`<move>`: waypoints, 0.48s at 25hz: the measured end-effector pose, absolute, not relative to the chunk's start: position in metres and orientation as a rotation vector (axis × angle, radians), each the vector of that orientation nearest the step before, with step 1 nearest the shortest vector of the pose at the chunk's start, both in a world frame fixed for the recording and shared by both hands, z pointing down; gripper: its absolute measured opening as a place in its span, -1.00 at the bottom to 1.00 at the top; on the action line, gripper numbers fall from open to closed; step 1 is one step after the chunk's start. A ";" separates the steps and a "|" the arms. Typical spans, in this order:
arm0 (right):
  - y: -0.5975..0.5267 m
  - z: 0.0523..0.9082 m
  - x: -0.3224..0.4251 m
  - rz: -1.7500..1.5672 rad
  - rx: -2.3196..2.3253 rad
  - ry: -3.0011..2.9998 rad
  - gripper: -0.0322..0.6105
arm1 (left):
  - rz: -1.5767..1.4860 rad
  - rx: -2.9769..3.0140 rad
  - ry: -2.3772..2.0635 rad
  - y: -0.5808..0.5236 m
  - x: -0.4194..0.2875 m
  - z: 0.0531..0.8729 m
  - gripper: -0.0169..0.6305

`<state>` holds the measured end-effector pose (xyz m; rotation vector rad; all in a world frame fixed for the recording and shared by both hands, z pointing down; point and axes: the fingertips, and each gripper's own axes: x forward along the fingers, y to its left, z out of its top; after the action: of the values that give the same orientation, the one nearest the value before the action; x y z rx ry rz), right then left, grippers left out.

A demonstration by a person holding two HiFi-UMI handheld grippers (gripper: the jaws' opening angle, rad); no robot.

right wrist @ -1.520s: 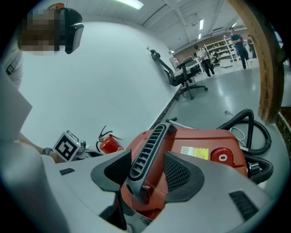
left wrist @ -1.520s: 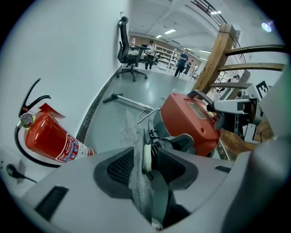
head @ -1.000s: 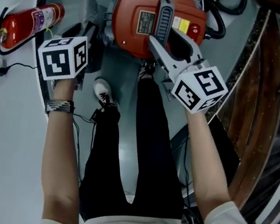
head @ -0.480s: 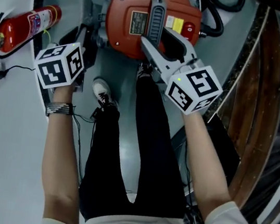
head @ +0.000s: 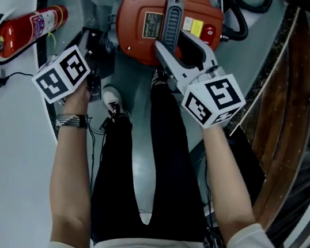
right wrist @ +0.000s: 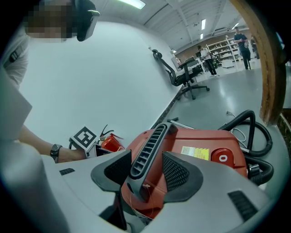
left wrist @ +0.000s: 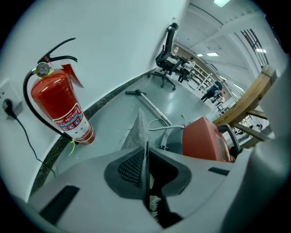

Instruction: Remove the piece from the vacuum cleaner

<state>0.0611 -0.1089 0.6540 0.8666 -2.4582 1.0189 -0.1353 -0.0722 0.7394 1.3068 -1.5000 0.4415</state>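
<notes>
Astride handle (right wrist: pixel 157 134): right gripper (right wrist: pixel 148 159) agape (apparently)

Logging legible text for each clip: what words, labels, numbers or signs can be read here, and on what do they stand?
"O": white ring on the red button of the vacuum cleaner.
Too small to read: yellow label beside that button.
Too small to read: white label on the vacuum cleaner's top.
Blurred, unreadable: print on the fire extinguisher.
No words, only square patterns: marker cubes.
</notes>
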 end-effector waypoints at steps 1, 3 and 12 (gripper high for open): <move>-0.109 0.654 0.061 1.018 0.867 -2.459 -0.23 | 0.417 1.286 -1.511 -0.072 -0.137 0.739 -0.85; -0.109 0.654 0.060 1.018 0.866 -2.460 -0.23 | 0.377 1.250 -1.529 -0.071 -0.140 0.739 -0.85; -0.108 0.654 0.061 1.009 0.872 -2.462 -0.23 | 0.236 1.117 -1.574 -0.068 -0.147 0.741 -0.86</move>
<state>0.0613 -0.1084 0.6537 0.8718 -2.4615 1.0090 -0.1470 -0.0676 0.7411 1.1175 -1.5743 0.2364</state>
